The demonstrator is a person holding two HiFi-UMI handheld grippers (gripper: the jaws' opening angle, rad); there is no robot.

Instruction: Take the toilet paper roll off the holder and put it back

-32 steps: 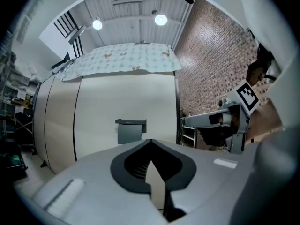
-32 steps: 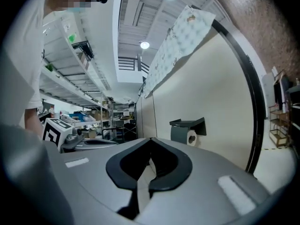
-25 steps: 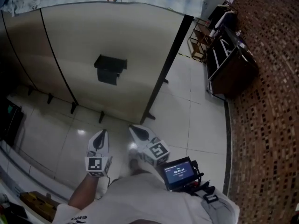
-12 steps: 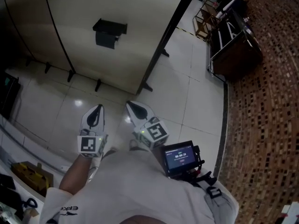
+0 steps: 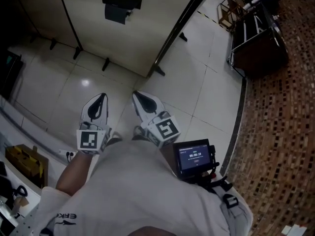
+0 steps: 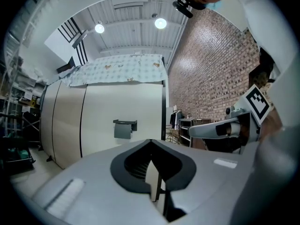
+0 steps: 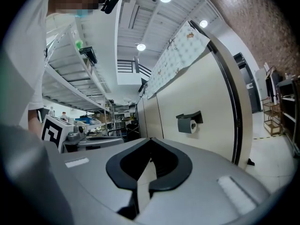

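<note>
You held your left claw (image 5: pixel 101 97) and right claw (image 5: pixel 136 94) closed and empty, side by side over the glossy white tiled floor (image 5: pixel 202 77). The toilet paper roll (image 7: pixel 192 125) sat in its holder (image 5: pixel 120 6) on the cream partition (image 5: pixel 147 33), well apart from both claws. A brick wall (image 5: pixel 280 132) rose to your right.

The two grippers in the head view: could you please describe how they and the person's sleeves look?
The left gripper and right gripper are pale grey tapering shells with a black teardrop inset. Each carries a white cube with black square markers. The person wears a white short-sleeved shirt with dark lettering on the left sleeve.
</note>
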